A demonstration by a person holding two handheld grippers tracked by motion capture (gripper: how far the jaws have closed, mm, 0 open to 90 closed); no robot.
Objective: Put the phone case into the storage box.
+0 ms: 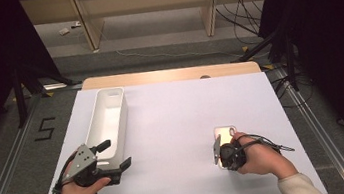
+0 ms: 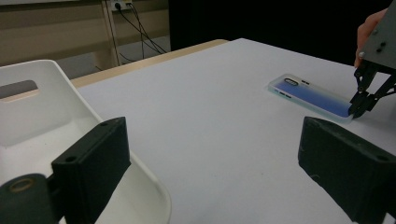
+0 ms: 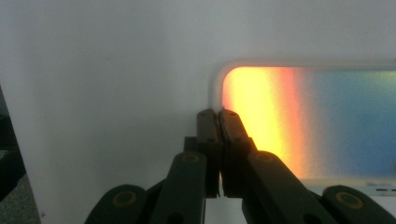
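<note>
right gripper [image 3: 217,114]: jaws pinching the rim of the phone case [image 1: 225,133] | left gripper [image 2: 210,158]: jaws spread wide, beside the white tray [image 1: 106,116] | both on the table [image 1: 173,122]

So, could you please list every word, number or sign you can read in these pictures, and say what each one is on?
"5": a black figure marked on the grey floor, left of the table, in the high view.
Nothing else can be read: the phone case and the white bin show no lettering, and neither do the grippers.
</note>
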